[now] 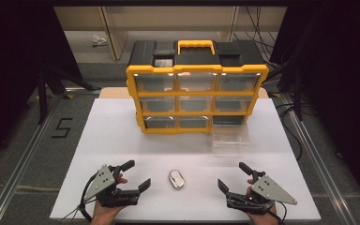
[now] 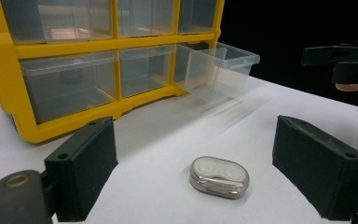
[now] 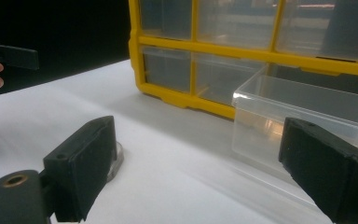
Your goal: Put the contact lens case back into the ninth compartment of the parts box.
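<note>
On the table: a white board (image 1: 122, 136) lies as the work surface, matte and bare across most of its near half, with a soft shadow under the cabinet.
Small case: a clear oval case (image 1: 176, 179) with two round wells lies flat on the white board near its front edge, between the two grippers and touching neither; in the left gripper view it (image 2: 219, 177) sits on the board between the two black jaws, farther out than they are.
Left gripper: the left gripper (image 1: 133, 176) rests low at the front left of the board, held by a hand, jaws spread wide with nothing between them.
Right gripper: the right gripper (image 1: 234, 176) sits at the front right, also hand-held, jaws wide apart and empty.
Cabinet: a yellow and black drawer cabinet (image 1: 197, 86) with clear drawers stands upright at the back of the board, carry handle on top.
Pulled drawer: one clear drawer (image 1: 230, 137) sticks out from the bottom right slot onto the board; it looks empty.
Floor: grey carpet (image 1: 23, 136) surrounds the table, with a black mark like a 5 (image 1: 62, 127) at the left and metal rails along both sides.
Room: dark curtains flank the scene; cables trail at the back right.
</note>
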`<state>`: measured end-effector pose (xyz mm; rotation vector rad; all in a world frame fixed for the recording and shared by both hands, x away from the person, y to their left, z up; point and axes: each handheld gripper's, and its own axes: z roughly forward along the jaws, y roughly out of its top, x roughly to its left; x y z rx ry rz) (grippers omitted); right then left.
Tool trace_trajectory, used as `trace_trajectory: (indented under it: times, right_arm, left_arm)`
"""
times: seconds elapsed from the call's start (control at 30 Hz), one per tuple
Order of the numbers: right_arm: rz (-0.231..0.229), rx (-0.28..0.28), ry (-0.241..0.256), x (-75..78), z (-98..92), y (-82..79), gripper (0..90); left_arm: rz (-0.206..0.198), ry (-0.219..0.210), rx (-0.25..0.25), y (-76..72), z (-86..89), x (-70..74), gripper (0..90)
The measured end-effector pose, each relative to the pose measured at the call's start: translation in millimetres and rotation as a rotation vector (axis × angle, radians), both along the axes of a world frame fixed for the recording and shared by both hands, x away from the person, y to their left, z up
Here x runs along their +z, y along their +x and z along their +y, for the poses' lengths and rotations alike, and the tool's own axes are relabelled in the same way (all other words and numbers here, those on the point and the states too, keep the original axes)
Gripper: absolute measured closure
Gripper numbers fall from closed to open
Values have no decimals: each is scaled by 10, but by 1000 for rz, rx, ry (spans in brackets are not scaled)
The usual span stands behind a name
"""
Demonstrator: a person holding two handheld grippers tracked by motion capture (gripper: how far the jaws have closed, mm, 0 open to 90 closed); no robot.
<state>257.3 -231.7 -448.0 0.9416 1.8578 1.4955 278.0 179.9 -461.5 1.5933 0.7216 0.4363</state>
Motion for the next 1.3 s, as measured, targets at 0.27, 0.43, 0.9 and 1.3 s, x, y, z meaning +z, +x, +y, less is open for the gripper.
trace_trajectory:
  times: [0.27, 0.43, 0.9, 1.3]
  right_arm:
    - [-3, 0, -1, 1, 3, 0, 126]
    - [-2, 3, -4, -2, 14, 2, 130]
    - [8, 94, -50, 30, 183, 12, 141]
    - [83, 146, -122, 85, 357, 95, 150]
  left_arm:
    - [-4, -2, 2, 0, 1, 1, 132]
    - [-3, 0, 2, 1, -2, -1, 132]
    - [-10, 4, -2, 1, -10, -4, 134]
    - [-12, 2, -6, 5, -18, -8, 134]
